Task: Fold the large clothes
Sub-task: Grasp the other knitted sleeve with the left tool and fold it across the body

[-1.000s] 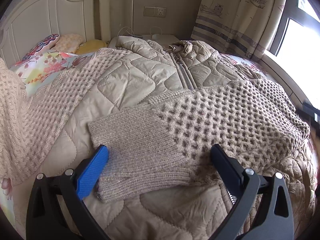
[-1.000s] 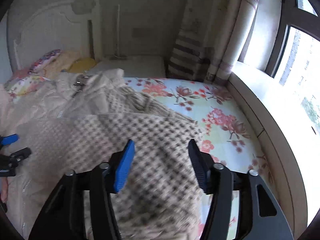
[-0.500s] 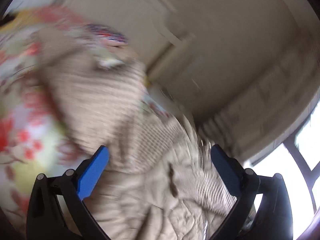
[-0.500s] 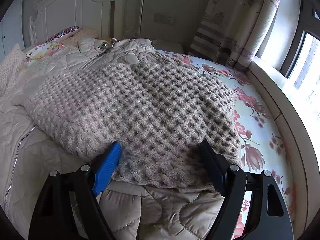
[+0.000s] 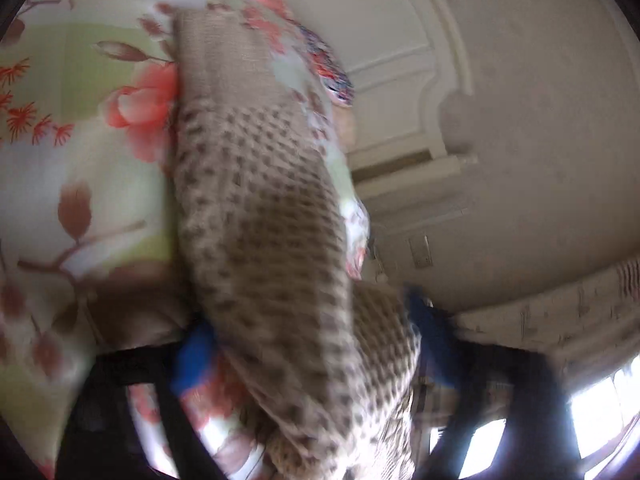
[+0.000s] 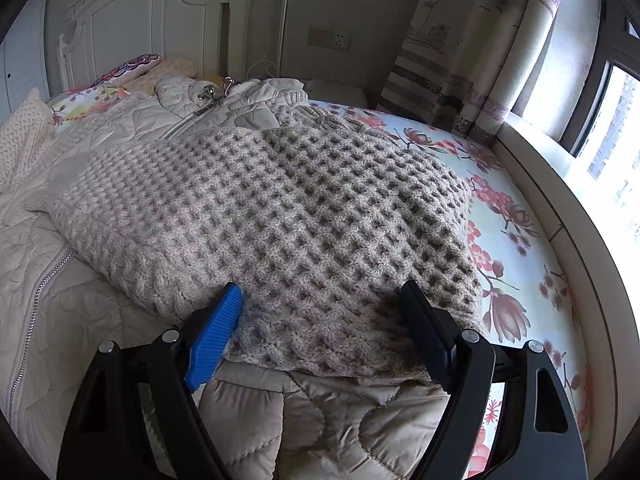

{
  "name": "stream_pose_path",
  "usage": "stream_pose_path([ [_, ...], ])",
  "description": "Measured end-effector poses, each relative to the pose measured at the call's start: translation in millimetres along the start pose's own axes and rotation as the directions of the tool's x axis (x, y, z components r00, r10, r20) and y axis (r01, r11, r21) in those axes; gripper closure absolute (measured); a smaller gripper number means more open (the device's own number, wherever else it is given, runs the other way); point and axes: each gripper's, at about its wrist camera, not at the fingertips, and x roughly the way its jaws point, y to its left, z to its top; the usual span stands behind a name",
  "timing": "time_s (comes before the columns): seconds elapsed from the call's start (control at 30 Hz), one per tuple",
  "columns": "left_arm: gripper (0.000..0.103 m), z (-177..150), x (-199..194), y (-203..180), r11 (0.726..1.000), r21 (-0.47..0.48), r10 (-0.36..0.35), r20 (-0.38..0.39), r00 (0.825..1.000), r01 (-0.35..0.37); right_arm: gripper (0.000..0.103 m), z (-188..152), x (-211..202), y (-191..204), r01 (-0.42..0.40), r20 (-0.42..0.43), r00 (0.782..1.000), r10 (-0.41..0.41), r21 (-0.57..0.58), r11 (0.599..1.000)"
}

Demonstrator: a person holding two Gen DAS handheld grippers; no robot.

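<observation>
Your right gripper (image 6: 320, 320) hovers low over the near edge of the waffle-knit sleeve (image 6: 280, 216), its jaws spread wide with the knit lying between them; the blue pad (image 6: 216, 336) and the dark one sit at either side without pressing the fabric. That sleeve lies folded across the quilted beige jacket (image 6: 320, 420), which is spread on the floral sheet (image 6: 516, 240) with its zipper (image 6: 36, 304) running down the left. The collar points toward the far white headboard (image 6: 132, 20), and the curtain (image 6: 480, 48) hangs at the far right.

Your left gripper (image 5: 304, 344) is rolled over, so the view is tilted and badly smeared. Its jaws are closing, and the other sleeve (image 5: 260, 220) runs between them, away over the flowered bedding. The blur keeps you from telling whether the pads already pinch the knit; they seem close against it.
</observation>
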Motion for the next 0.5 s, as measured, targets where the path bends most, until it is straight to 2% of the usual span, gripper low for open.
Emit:
stream_pose_path([
  [0.03, 0.086, 5, 0, 4, 0.999, -0.039, 0.003, -0.01, 1.0, -0.003, 0.025, -2, -4, 1, -0.001, 0.001, 1.0, 0.001, 0.002, 1.0],
  [0.1, 0.089, 3, -18, 6, 0.997, -0.078, -0.021, 0.066, 0.998, 0.026, 0.025, 0, -1, 1, -0.007, 0.003, 1.0, 0.006, 0.005, 1.0],
  [0.13, 0.091, -2, -33, -2, 0.999, -0.048, -0.018, 0.134, 0.991, 0.024, 0.025, -3, -6, 3, -0.01, 0.005, 1.0, 0.01, 0.006, 1.0],
  [0.2, 0.092, -16, -64, -27, 0.996, 0.087, 0.007, 0.256, 0.967, -0.03, 0.025, -4, -8, 0, -0.016, 0.007, 1.0, 0.016, 0.008, 1.0],
  [0.27, 0.091, -38, -88, -57, 0.965, 0.233, 0.027, 0.362, 0.932, -0.118, 0.024, -4, -7, -1, -0.02, 0.008, 1.0, 0.02, 0.009, 1.0],
  [0.3, 0.091, -56, -98, -77, 0.922, 0.328, 0.046, 0.434, 0.9, -0.205, 0.024, -3, -6, -1, -0.02, 0.008, 1.0, 0.02, 0.009, 1.0],
  [0.37, 0.091, -82, -107, -104, 0.836, 0.449, 0.044, 0.519, 0.854, -0.317, 0.024, -4, -6, -1, -0.02, 0.008, 1.0, 0.02, 0.008, 1.0],
  [0.43, 0.09, -107, -103, -131, 0.729, 0.547, 0.034, 0.572, 0.82, -0.412, 0.024, -4, -6, -1, -0.02, 0.008, 1.0, 0.02, 0.009, 1.0],
  [0.47, 0.09, -118, -94, -147, 0.661, 0.586, 0.045, 0.592, 0.804, -0.468, 0.024, -4, -6, -1, -0.02, 0.008, 1.0, 0.02, 0.01, 1.0],
  [0.5, 0.09, -127, -83, -161, 0.608, 0.615, 0.049, 0.604, 0.796, -0.503, 0.024, -4, -6, -1, -0.019, 0.008, 1.0, 0.019, 0.009, 1.0],
])
